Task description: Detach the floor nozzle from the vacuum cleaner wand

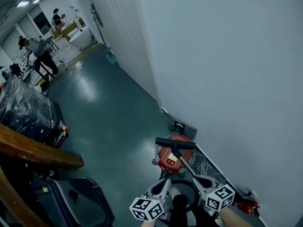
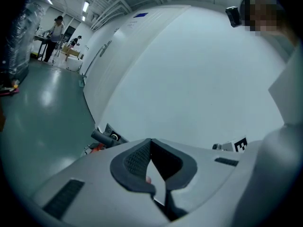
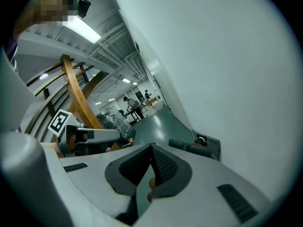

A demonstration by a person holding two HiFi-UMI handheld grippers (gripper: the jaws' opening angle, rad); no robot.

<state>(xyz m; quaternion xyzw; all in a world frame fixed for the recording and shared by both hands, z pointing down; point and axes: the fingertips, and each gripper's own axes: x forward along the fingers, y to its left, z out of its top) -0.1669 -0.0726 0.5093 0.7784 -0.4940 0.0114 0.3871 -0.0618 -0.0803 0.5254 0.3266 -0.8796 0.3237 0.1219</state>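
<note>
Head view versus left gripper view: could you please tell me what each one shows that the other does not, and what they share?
Only the head view shows the wooden beams, the dark case on the floor, and the left gripper from above with its marker cube. Only the left gripper view shows that gripper's jaws shut together on nothing, and the ceiling lights. Both show the white wall, the green floor, the vacuum cleaner with its black handle, and people at the far end.

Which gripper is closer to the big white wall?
Right. The right gripper sits next to the wall, close to its foot. The left gripper is farther from it, out over the floor.
</note>
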